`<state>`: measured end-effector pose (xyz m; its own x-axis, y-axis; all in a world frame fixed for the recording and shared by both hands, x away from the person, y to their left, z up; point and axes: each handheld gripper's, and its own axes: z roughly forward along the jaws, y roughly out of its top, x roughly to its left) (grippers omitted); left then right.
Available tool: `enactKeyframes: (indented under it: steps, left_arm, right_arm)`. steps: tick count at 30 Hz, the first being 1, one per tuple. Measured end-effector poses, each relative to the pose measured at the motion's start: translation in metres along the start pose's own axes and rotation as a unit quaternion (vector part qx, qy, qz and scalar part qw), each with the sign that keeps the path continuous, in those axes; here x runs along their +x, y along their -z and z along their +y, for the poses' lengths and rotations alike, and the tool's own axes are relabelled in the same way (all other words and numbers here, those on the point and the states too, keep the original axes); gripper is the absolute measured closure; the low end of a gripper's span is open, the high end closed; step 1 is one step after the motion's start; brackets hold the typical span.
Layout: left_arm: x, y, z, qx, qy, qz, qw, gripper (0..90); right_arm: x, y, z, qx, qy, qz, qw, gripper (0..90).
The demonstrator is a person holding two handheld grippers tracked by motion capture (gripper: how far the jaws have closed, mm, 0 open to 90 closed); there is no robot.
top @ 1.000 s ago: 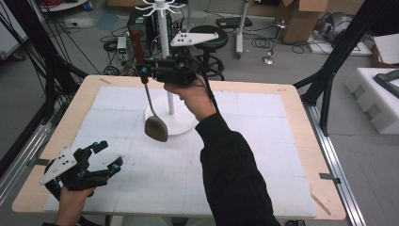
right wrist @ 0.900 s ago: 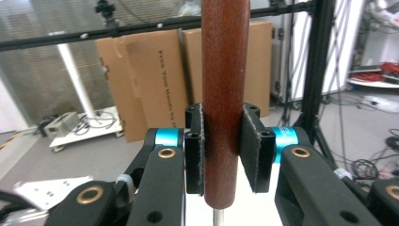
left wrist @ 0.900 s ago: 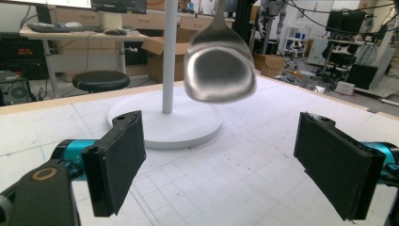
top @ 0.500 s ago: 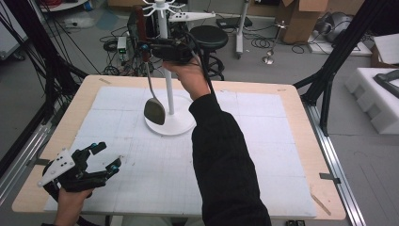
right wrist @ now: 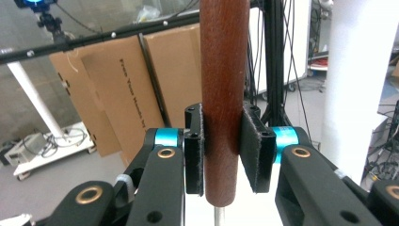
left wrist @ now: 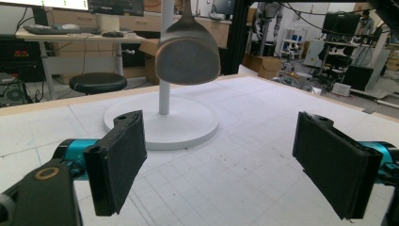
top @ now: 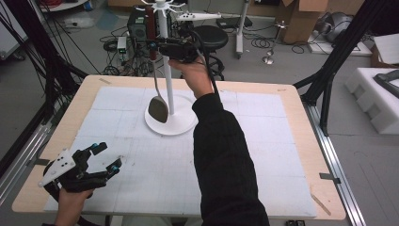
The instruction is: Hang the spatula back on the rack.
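Your right gripper (top: 151, 45) pinches the ladle's brown wooden handle (right wrist: 224, 94) between both pads. The ladle (top: 158, 107) hangs upright, its bowl just above the white stand's base (top: 181, 125), beside the pole (top: 165, 70). Your left gripper (top: 104, 157) rests low at the near left of the table (top: 291, 101), jaws spread wide, holding nothing.

The tall white rack with a round base (top: 170, 123) stands at the far middle of the white gridded mat (top: 263, 155). A grey-bowled ladle with a brown wooden handle (top: 158, 107) hangs just beside its pole, over the base. Bare mat lies open to the right, and between the base and the left gripper (top: 104, 157).
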<state>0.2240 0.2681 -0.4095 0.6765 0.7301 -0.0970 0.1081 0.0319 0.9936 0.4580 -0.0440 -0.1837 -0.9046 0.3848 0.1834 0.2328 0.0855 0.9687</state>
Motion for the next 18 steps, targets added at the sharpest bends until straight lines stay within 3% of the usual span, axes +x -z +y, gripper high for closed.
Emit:
enactKeyframes:
  steps: [3,9,14,18]
  left_arm:
    - [0.001,0.000,0.000,0.001,-0.002,0.000,1.0000,18.1]
    - [0.004,0.000,-0.002,0.000,0.006,0.006,1.0000,17.9]
    - [0.005,-0.001,-0.003,0.002,0.009,0.009,0.9999,17.9]
    - [0.006,-0.001,-0.004,0.003,0.016,0.013,0.9998,17.8]
  right_arm:
    - [0.002,0.002,-0.001,-0.009,-0.001,-0.002,1.0000,64.7]
    - [0.008,0.026,-0.006,-0.017,0.008,-0.020,0.9996,51.5]
    - [0.011,0.058,-0.032,-0.021,0.011,-0.031,0.9992,39.6]
    - [0.014,0.089,-0.065,-0.002,0.017,-0.067,0.9976,31.3]
